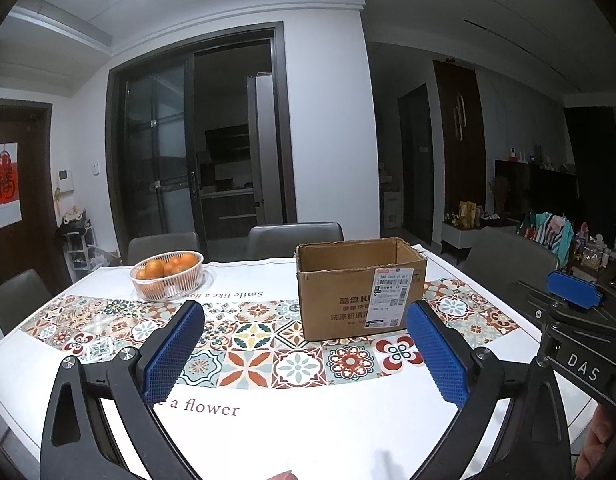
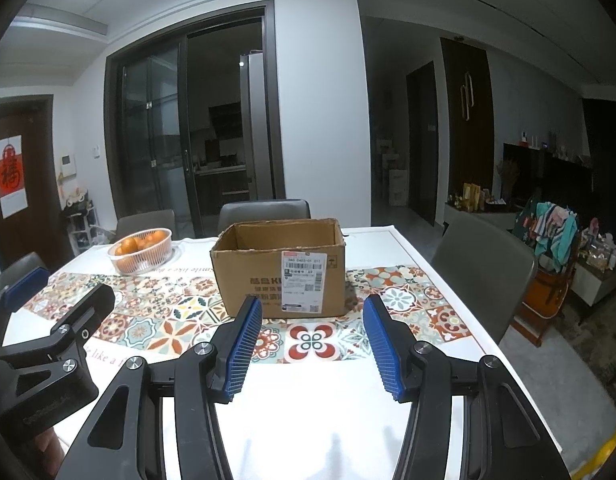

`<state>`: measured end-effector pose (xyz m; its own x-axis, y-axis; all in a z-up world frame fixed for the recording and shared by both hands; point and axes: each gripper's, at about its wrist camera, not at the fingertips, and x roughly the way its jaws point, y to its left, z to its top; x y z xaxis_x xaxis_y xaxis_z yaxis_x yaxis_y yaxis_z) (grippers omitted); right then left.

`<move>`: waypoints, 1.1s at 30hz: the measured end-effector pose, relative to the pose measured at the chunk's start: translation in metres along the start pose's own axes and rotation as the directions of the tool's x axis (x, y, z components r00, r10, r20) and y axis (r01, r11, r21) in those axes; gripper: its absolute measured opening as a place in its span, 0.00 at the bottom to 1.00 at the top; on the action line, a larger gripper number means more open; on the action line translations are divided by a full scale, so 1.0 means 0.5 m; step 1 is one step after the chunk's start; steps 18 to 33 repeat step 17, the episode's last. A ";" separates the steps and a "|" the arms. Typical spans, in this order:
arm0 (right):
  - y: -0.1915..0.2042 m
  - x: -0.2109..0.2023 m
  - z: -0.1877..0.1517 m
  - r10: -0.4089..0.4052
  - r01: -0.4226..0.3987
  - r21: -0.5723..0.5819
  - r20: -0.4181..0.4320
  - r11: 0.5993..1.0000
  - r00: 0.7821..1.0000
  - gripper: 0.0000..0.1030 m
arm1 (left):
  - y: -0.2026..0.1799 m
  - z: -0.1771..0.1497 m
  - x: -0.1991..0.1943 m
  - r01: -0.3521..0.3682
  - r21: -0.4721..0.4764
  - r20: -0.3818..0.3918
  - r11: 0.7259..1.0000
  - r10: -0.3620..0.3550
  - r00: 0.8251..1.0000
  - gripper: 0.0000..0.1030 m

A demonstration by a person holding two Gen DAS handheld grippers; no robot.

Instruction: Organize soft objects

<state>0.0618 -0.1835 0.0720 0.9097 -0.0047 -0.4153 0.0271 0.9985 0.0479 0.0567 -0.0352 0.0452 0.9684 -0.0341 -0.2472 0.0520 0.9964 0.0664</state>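
Both sets of jaws stand wide apart and hold nothing: the left gripper (image 1: 304,356) spreads its blue ribbed pads over the patterned runner, and the right gripper (image 2: 312,346) does the same, with only tablecloth showing between its fingers. No soft thing can be made out on the table in either view; the only task item in sight is the cardboard box (image 2: 280,268), which serves as the landmark here.

Far to the left of the box, against the wall, hangs a red and white calendar (image 2: 10,174) on a dark door. Nearer, still left of the box and toward the far edge of the table (image 2: 308,420), sits a clear plastic basket of oranges (image 2: 142,250), well apart from the box. Between basket and box the tile-patterned runner (image 2: 168,320) stretches across the white cloth, passing under the box's front edge.

The box itself stands upright with its top open, a white shipping label (image 2: 304,280) on the near face. Its inside is not visible from this low angle. Behind it a grey chair (image 2: 264,210) is tucked against the table.

In the left wrist view the box (image 1: 358,288) lies ahead and slightly right of the left gripper, and the right gripper (image 1: 574,296) shows at the right edge. To the right of the box stands another grey chair (image 2: 484,268), and beyond it a rack draped with colourful clothing (image 2: 554,228).
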 end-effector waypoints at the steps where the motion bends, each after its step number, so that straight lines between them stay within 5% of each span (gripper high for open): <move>1: -0.001 -0.002 0.000 0.002 -0.002 0.002 0.000 1.000 1.000 0.53 | 0.000 0.000 -0.001 -0.001 0.000 0.002 1.000 0.001 1.000 1.00; 33: -0.014 0.003 -0.006 0.007 -0.007 0.022 -0.017 1.000 1.000 0.53 | -0.004 -0.001 -0.007 -0.002 0.007 0.001 1.000 0.002 1.000 1.00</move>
